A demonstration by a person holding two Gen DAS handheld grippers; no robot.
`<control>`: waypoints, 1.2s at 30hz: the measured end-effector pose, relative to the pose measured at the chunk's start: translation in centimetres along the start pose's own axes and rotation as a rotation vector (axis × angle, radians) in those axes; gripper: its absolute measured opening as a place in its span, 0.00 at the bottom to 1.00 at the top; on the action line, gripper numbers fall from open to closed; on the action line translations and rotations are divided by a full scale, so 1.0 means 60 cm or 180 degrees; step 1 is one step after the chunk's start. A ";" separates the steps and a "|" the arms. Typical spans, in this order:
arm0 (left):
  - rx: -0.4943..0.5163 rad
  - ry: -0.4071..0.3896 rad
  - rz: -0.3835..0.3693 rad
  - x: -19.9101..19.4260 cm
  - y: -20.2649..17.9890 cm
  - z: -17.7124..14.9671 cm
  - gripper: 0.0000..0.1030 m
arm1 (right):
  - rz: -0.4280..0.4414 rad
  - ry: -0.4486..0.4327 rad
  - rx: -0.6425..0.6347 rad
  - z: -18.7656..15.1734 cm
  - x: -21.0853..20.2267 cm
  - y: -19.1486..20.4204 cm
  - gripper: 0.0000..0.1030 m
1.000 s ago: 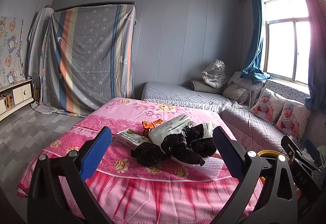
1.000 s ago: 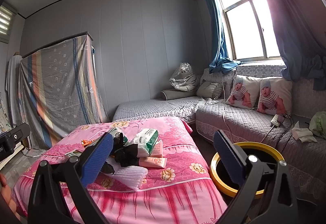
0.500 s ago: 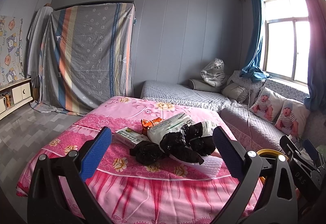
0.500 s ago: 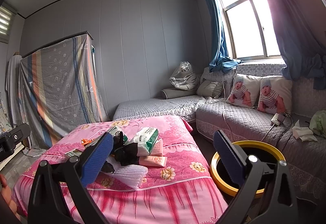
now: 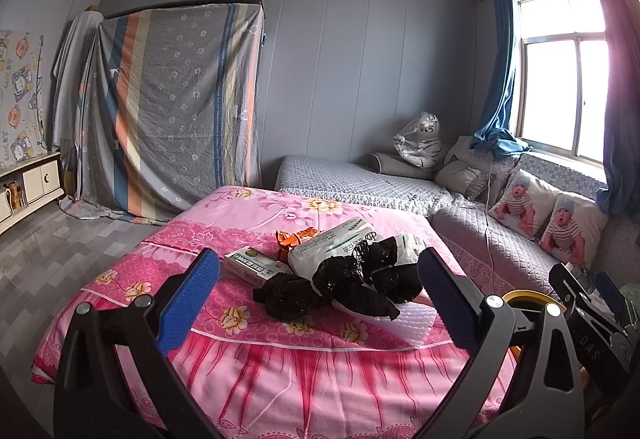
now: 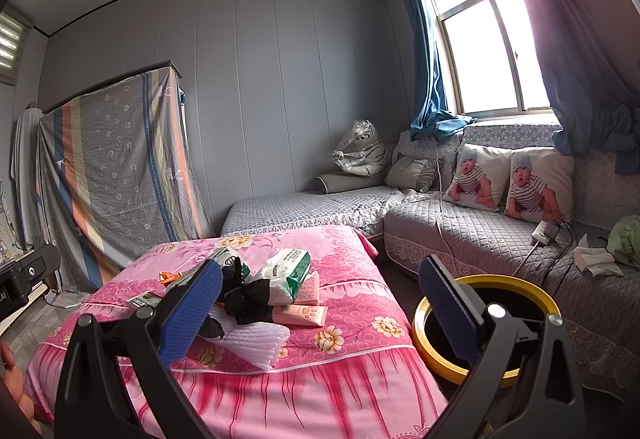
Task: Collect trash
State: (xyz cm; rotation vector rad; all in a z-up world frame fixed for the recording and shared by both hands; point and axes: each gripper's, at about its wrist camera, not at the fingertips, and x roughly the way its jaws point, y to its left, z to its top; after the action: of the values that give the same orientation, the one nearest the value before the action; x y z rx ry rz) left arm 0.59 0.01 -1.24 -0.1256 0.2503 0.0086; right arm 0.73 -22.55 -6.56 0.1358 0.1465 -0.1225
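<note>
Sofa [image 6: 460, 231] — baby-print pillows [image 6: 508, 181] — flanks yellow-rimmed bin [image 6: 524, 289].

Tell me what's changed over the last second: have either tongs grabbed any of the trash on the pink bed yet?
No. Both views shifted only slightly; nothing was taken hold of or let go. The left tongs and right tongs stay open and empty, short of the pile. The black plastic bags, tissue pack, small box and white foam sheet lie as before, and the yellow-rimmed bin hasn't moved.

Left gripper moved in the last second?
Yes, slightly. In its own view the window and the pile of black bags have drifted left, so the left gripper has swung a little rightward. Its jaws are open and empty.
</note>
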 end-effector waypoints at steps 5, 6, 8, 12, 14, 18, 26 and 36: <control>0.0009 0.0017 -0.0001 0.002 0.001 -0.006 0.92 | 0.0002 0.0002 0.0002 -0.001 0.001 0.000 0.92; 0.0006 0.0019 -0.0003 0.002 0.001 -0.007 0.92 | 0.0000 0.0003 0.0002 -0.001 0.001 0.000 0.92; -0.0003 0.0013 -0.0001 0.001 0.003 -0.006 0.92 | 0.0002 0.0002 0.0000 -0.001 0.001 0.000 0.92; 0.0003 0.0012 -0.0007 0.001 0.002 -0.009 0.92 | 0.0000 0.0005 0.0004 -0.001 0.001 -0.001 0.92; 0.0005 0.0014 -0.0004 0.001 0.001 -0.004 0.92 | 0.0002 0.0005 0.0005 -0.001 0.001 -0.001 0.92; 0.0008 0.0018 -0.0010 0.001 0.002 -0.008 0.92 | -0.0001 0.0001 0.0003 -0.001 0.001 -0.002 0.92; 0.0004 0.0020 -0.0010 0.001 0.000 -0.003 0.92 | -0.0001 0.0000 0.0006 -0.001 0.001 -0.003 0.92; -0.0010 0.0029 -0.0050 0.001 -0.001 -0.001 0.92 | -0.0006 0.0003 0.0008 0.000 0.002 -0.002 0.92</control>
State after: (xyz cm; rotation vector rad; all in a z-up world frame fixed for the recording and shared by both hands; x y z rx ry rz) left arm 0.65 -0.09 -1.33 -0.1309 0.2585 -0.0072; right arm 0.80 -22.71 -6.57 0.1383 0.1474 -0.1244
